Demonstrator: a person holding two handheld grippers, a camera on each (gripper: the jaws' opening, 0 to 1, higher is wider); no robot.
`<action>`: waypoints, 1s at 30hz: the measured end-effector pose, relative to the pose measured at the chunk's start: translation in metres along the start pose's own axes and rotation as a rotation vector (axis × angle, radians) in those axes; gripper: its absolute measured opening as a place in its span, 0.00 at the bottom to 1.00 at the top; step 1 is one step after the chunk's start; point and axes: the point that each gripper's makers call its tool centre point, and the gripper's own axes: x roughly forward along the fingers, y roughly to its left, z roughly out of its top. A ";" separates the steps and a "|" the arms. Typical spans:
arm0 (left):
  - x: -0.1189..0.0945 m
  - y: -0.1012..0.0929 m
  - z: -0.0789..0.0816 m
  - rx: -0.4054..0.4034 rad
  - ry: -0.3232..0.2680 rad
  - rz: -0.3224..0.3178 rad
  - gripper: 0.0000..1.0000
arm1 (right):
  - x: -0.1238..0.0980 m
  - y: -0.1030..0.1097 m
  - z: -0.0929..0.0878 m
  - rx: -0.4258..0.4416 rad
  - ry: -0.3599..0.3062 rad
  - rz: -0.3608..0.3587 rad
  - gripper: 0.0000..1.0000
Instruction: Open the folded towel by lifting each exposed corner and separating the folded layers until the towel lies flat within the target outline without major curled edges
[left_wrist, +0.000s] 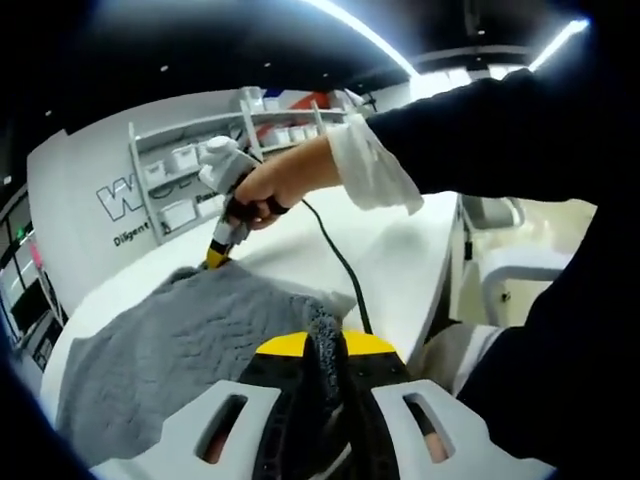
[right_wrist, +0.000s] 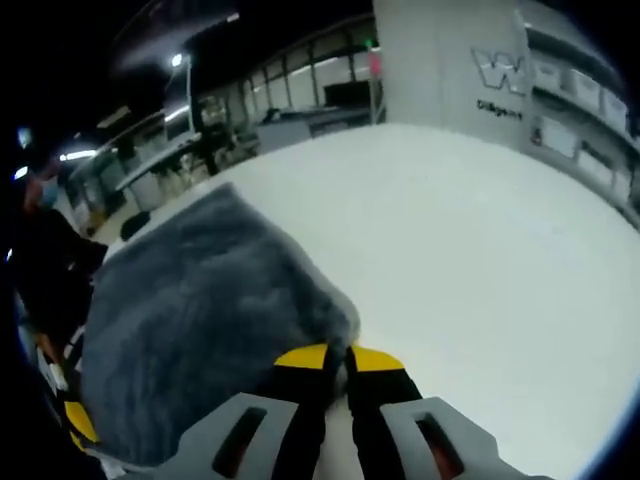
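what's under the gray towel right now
The gray towel lies on the white table, which shows bare around it. Both the left gripper and the right gripper pinch its edges. Whatever is beneath the fabric, including any outline, is covered.

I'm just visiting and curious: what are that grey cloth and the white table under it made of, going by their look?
The grey towel looks like soft terry or plush fabric: its surface is fuzzy and matte, with a quilted, bumpy texture, and it bunches where the left gripper pinches it. The white table looks like smooth laminate or painted board, with an even, faintly glossy finish; which of the two, the views leave open.
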 end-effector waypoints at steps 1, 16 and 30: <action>0.001 0.000 0.001 -0.004 -0.004 -0.002 0.09 | 0.000 -0.001 0.001 -0.009 0.002 -0.006 0.02; 0.003 0.004 0.018 -0.056 -0.050 0.005 0.08 | -0.004 -0.005 0.013 -0.126 -0.009 -0.101 0.01; 0.001 0.012 0.035 -0.094 -0.103 0.019 0.08 | -0.017 0.003 0.019 -0.195 -0.013 -0.139 0.01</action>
